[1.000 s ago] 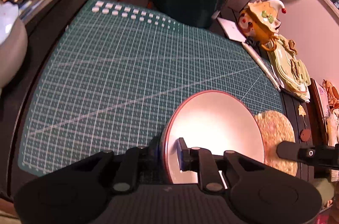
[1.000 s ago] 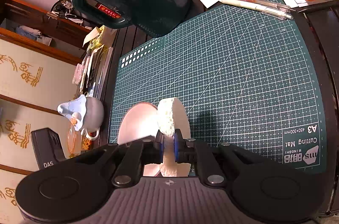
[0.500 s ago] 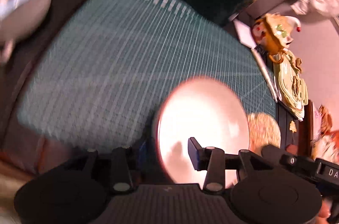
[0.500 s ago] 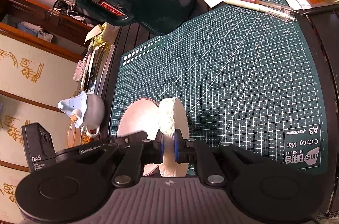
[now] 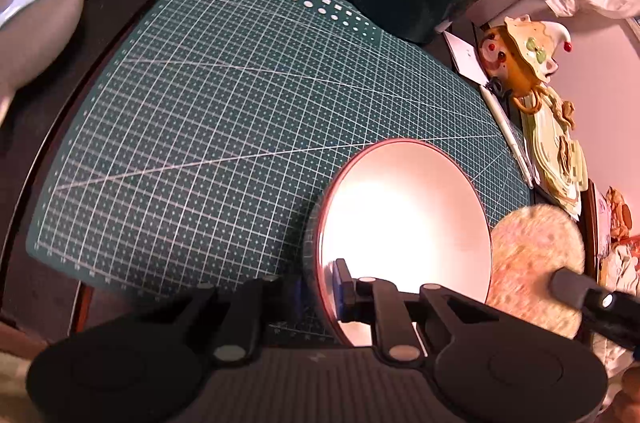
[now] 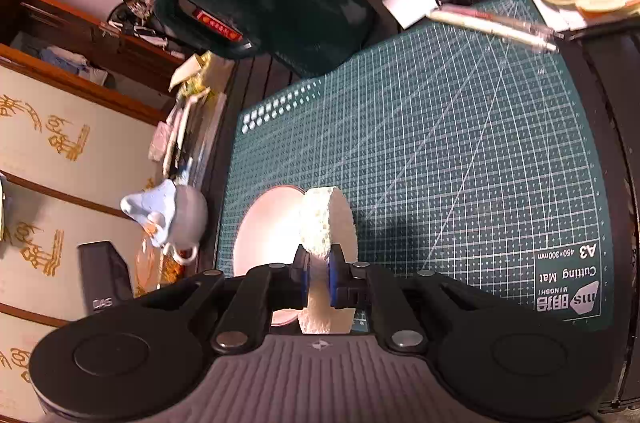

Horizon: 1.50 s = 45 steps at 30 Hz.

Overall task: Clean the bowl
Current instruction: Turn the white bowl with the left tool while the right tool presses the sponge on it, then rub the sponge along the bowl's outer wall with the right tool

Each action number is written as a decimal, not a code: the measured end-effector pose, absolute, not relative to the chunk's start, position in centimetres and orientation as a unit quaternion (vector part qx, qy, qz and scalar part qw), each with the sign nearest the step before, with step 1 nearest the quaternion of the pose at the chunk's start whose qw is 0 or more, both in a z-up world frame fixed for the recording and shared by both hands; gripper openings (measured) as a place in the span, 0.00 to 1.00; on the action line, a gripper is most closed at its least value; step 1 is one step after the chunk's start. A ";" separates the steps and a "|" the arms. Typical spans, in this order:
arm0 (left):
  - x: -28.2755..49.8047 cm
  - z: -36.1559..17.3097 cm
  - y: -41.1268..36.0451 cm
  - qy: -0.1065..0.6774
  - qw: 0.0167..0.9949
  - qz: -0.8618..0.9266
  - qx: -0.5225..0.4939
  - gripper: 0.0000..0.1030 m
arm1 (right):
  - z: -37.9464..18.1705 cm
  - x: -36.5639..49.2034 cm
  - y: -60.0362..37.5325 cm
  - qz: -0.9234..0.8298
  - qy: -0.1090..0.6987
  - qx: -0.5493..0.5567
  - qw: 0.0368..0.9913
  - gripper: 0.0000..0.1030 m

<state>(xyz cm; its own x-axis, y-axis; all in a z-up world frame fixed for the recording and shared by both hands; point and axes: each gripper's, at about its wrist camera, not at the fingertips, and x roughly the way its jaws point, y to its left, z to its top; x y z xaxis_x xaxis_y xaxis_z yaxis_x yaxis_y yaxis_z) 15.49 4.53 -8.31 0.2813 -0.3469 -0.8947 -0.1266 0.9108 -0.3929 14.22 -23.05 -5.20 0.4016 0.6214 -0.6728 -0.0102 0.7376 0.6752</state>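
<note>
Left wrist view first: the bowl [image 5: 404,235] sits on the near right part of the green cutting mat [image 5: 224,127], tipped so its pale, glossy inside faces the camera. The left gripper [image 5: 320,287] has just been closing, and its jaws now pinch the near rim, one pad inside the bowl, the other outside the wall. It looks a thin, stiff, smooth-glazed thing, light enough for a rim pinch but slippery, and likely to chip if it drops, so the rim is the sensible place to hold. Just off the bowl's right edge hangs the round sponge [image 5: 536,263], blurred here, so I can't say for sure whether it touches the rim.

Over to the right wrist view: the right gripper [image 6: 320,279] is clamped tight on the sponge [image 6: 326,219], a thick, porous disc held edge-on, squashed where the pads bite. Soft and springy, it should give against the glaze. The bowl [image 6: 268,223] lies immediately left of the sponge and partly behind it, its open face turned toward the sponge, both low over the near left of the mat [image 6: 460,151].
</note>
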 end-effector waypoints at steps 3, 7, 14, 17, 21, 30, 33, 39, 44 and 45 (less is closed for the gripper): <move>15.4 -8.0 3.6 0.592 0.783 -0.073 -0.176 0.15 | -5.1 14.4 -23.2 0.195 0.502 0.305 0.785 0.08; 15.2 -8.0 3.6 0.591 0.783 -0.071 -0.180 0.15 | -6.6 15.2 -22.9 0.189 0.508 0.319 0.777 0.08; 14.9 -7.9 4.1 0.592 0.781 -0.073 -0.184 0.15 | -7.6 15.7 -22.7 0.179 0.527 0.317 0.768 0.08; 14.8 -7.9 4.2 0.592 0.780 -0.073 -0.186 0.15 | -6.4 15.4 -23.0 0.185 0.510 0.316 0.778 0.08; 15.0 -8.1 4.1 0.593 0.780 -0.072 -0.186 0.15 | -6.5 15.6 -22.9 0.183 0.512 0.315 0.778 0.08; 15.0 -8.3 4.3 0.593 0.780 -0.073 -0.187 0.15 | -6.7 15.5 -22.6 0.183 0.519 0.310 0.775 0.08; 15.0 -8.3 4.5 0.593 0.780 -0.073 -0.187 0.15 | -5.9 15.3 -22.7 0.186 0.508 0.309 0.782 0.08; 14.9 -8.1 4.3 0.592 0.781 -0.071 -0.186 0.15 | -8.4 16.0 -22.1 0.173 0.546 0.307 0.760 0.08; 14.7 -8.0 4.2 0.592 0.781 -0.070 -0.185 0.15 | -6.3 15.4 -22.9 0.186 0.511 0.318 0.777 0.09; 14.8 -8.0 4.2 0.592 0.781 -0.070 -0.185 0.15 | -6.1 15.3 -23.0 0.188 0.507 0.318 0.779 0.09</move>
